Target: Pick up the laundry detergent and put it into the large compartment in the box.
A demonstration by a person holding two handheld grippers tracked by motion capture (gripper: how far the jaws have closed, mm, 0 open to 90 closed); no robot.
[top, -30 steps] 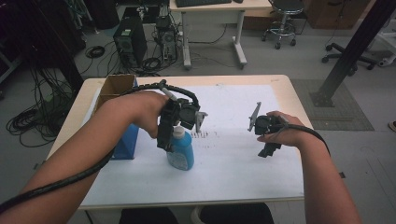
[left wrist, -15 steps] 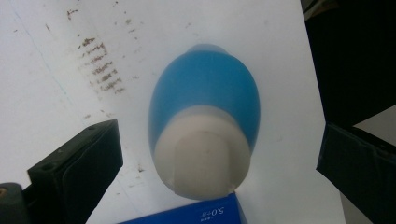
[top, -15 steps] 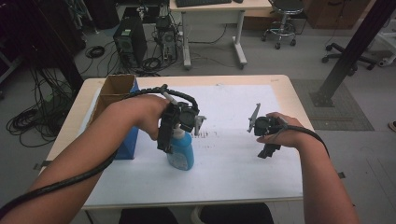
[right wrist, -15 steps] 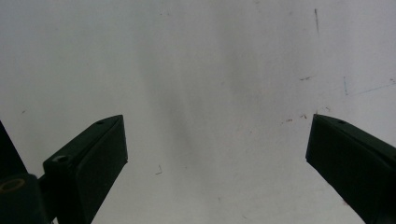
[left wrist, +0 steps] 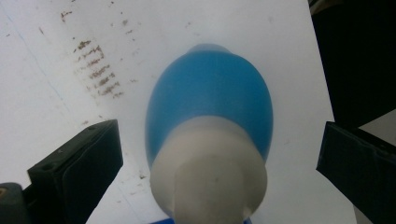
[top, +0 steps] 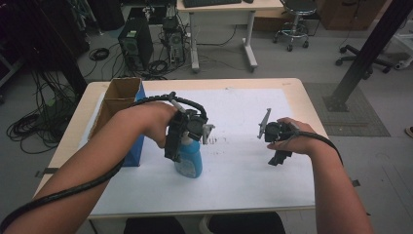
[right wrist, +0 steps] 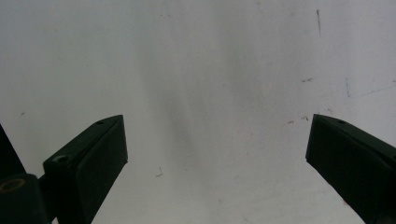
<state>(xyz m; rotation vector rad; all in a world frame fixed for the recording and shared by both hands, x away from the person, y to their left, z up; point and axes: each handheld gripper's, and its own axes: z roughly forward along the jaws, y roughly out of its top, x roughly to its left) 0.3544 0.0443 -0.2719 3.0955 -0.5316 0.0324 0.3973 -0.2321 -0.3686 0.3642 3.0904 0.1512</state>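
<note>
A blue bottle (top: 191, 163) with a white cap stands upright on the white paper, left of the middle. My left gripper (top: 182, 145) hangs right over it, pointing down. In the left gripper view the bottle (left wrist: 210, 107) and its white cap (left wrist: 208, 172) sit between the two black jaws, which stand wide apart and touch neither side; the left gripper (left wrist: 219, 135) is open. My right gripper (top: 278, 155) hovers over bare paper at the right. In its own view the right gripper (right wrist: 217, 126) is open with nothing between its jaws.
A brown cardboard box with a blue side (top: 122, 105) stands at the table's left edge, close to my left forearm. A white paper sheet (top: 243, 180) covers most of the table, with brown smudges (top: 221, 140) near its middle. Desks, chairs and cables lie beyond the far edge.
My left gripper has sunk a little lower over the bottle's cap. The bottle and the right gripper have stayed almost where they were.
</note>
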